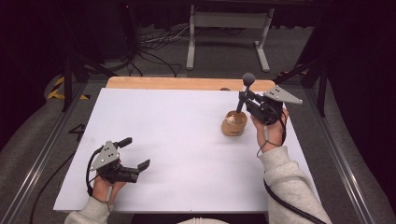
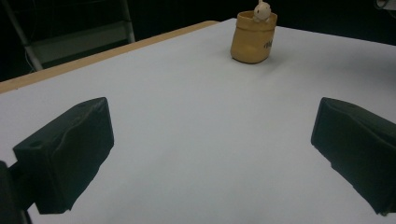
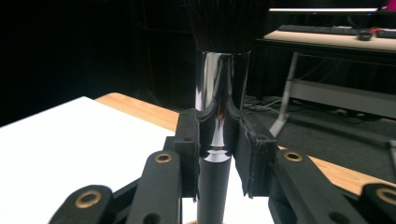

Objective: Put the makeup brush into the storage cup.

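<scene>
So the table (image 1: 187,83) is pale wood with a big white sheet (image 1: 177,140) laid over almost all of it, only a strip of wood peeking out at the far edge. Matte, totally flat, nothing printed on it. The room around it is dark: grey floor, a tangle of cables (image 1: 154,44) behind the table, a light metal stand (image 1: 229,28) further back, and some yellow-black hazard tape (image 1: 58,88) off to the left.

The brush (image 1: 243,93) is the thing in play. It's a makeup-type one: dark bristly head on top, a shiny chrome ferrule (image 3: 219,93) that mirrors the pads, then a matte black handle going down. It's standing upright at the far right of the sheet, lower end dipping into the cup (image 1: 234,123).

The cup is a small tan pot, rounded and slightly squat, looks like ceramic or wood, can't tell which. From the left gripper view there's a little white bunny figure (image 2: 263,10) poking out over its rim and some dark lettering on the side, too small to read.

Right gripper (image 1: 245,100) is clamped on the brush, with its black pads squeezing right where chrome meets handle. Left gripper (image 1: 135,154) sits near the front left of the sheet, jaws spread wide with nothing between them, just bare sheet, well apart from the cup.
</scene>
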